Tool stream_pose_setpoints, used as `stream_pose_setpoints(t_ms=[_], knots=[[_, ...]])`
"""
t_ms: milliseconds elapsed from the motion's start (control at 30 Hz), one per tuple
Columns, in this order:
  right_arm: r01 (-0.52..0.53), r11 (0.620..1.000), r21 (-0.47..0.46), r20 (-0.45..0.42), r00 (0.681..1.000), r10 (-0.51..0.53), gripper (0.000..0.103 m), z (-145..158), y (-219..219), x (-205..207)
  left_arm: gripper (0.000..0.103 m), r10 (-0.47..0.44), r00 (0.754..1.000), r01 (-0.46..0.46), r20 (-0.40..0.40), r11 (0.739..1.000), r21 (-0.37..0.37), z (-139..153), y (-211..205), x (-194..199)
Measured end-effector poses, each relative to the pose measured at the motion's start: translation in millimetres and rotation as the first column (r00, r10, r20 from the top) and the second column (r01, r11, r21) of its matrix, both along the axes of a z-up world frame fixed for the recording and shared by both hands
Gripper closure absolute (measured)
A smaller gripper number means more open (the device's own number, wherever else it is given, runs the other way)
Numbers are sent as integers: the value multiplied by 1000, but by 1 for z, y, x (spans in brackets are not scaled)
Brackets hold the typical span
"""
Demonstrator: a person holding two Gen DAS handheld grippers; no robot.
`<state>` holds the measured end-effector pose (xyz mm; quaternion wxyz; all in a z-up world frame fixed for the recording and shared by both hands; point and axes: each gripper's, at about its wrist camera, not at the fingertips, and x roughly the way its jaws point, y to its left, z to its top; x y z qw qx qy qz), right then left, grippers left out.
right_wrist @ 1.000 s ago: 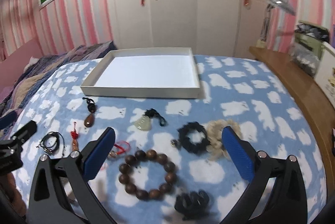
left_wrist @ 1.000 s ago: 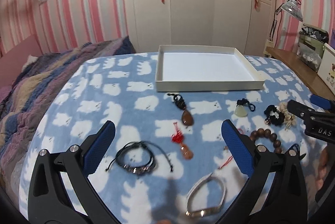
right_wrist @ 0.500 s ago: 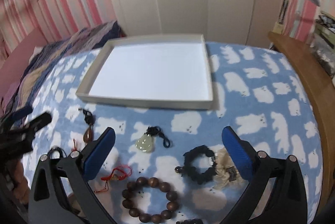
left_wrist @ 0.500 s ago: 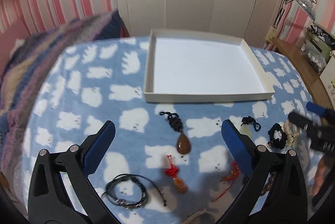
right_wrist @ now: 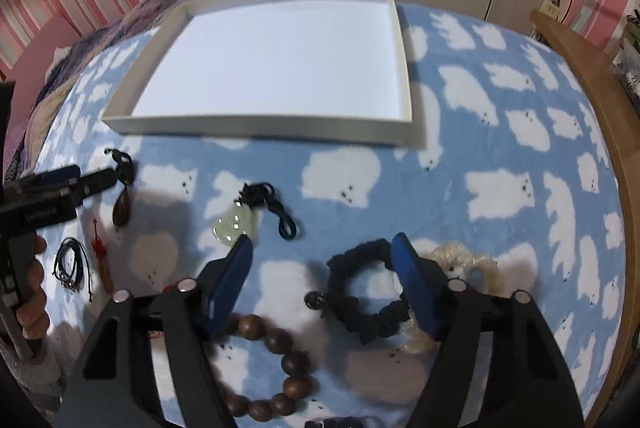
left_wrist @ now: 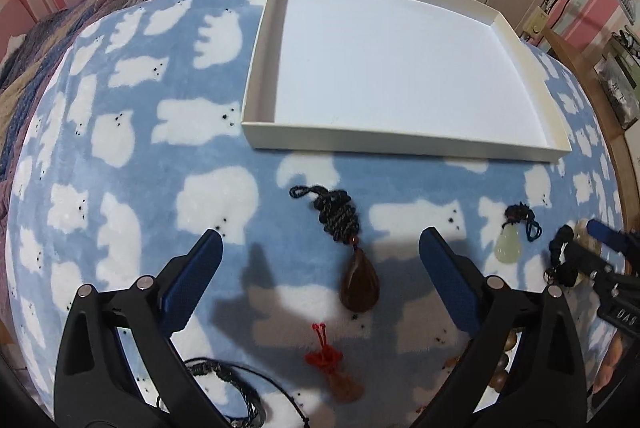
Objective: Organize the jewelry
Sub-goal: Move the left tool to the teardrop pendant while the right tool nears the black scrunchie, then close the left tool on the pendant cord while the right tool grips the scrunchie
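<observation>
**Two grippers above jewelry scattered on a bear-print blanket**

Two grippers pointed steeply down over a blue fleece blanket printed with white bears (left_wrist: 132, 132), which covered a bed. A shallow white cardboard tray (left_wrist: 256, 76) lay in the upper middle of both views, with nothing inside it.

In the left wrist view, the left gripper (left_wrist: 320, 268) stood released, its blue pads wide apart. A brown teardrop pendant on a knotted black cord (left_wrist: 359, 286) lay on the blanket between them, touched by neither pad. Below it sat a red knotted charm with an orange bead (left_wrist: 332, 368), and a thin black cord bracelet (left_wrist: 232, 388) lay at the lower left edge.

In the right wrist view, the right gripper (right_wrist: 322, 260) had its jaws just closing and partly narrowed, yet not clamped on anything. A black fabric scrunchie (right_wrist: 360, 312) lay partly between the pads, its right side hidden behind the right pad; whether that pad touched it could not be told. Just right of it lay a pale beige frilly scrunchie (right_wrist: 464, 260). A pale green jade pendant on dark cord (right_wrist: 234, 224) lay just above the left pad, and a brown wooden bead bracelet (right_wrist: 280, 368) sat at the lower centre.
</observation>
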<state>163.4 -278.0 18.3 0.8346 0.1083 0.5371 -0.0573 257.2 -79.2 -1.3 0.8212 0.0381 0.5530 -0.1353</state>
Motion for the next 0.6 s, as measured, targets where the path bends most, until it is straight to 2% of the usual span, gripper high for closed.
stream_pose_setpoints(t_ms=[33,67,167,233,333,433,600], knots=[[-7,1000,11,-15,1000,8,45,-3,0,0,10,1,1000,-1,-5,1000,-7,0,0,2],[-12,1000,19,-23,1000,12,47,-5,1,0,14,2,1000,-2,-12,1000,-16,-1,0,4],[-15,999,32,-47,999,17,52,-13,1,-1,16,-4,1000,3,-24,1000,-30,-2,1,9],[-12,999,29,-56,998,14,63,-18,2,-1,18,-6,1000,6,-16,1000,-19,-4,-1,11],[-15,999,35,-66,998,17,67,-24,2,1,27,-17,999,17,-31,1000,-9,-7,-2,14],[-10,999,35,-72,997,12,74,-26,1,2,28,-21,999,21,-41,1000,1,-12,-4,17],[0,999,53,-82,997,4,75,-26,-3,-1,31,-37,998,38,-46,999,20,-16,-13,20]])
